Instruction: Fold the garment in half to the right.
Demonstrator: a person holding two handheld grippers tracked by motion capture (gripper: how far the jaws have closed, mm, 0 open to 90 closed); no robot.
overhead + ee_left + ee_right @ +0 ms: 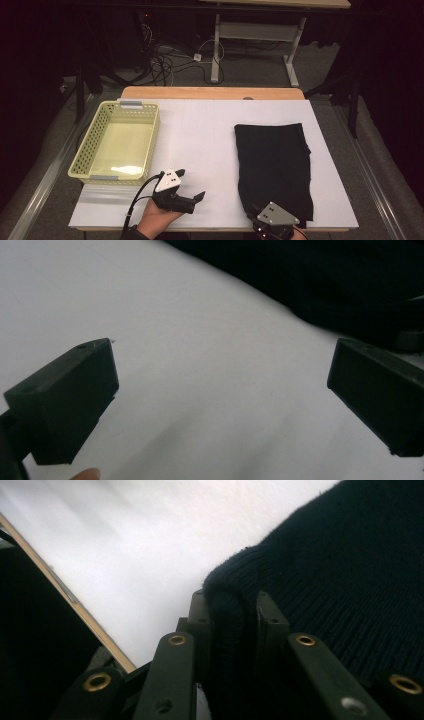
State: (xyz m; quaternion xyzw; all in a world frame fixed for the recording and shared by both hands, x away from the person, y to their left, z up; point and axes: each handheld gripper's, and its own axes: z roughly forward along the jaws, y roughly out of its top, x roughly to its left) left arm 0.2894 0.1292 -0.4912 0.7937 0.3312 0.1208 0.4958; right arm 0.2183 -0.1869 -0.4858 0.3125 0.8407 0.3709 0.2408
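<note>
Bare table lies between the basket at the left edge and the black cloth toward the right edge: an open lane from near edge to far edge. The left gripper stands in this lane by the near edge. Narrow bare strips border the cloth at the right and far edges.

My left gripper is black, with a grey three-cornered plate dotted with dark holes on top and a black cable trailing off it. My right gripper carries the same grey plate; up close I see black link bars with brass-ringed rivets.
</note>
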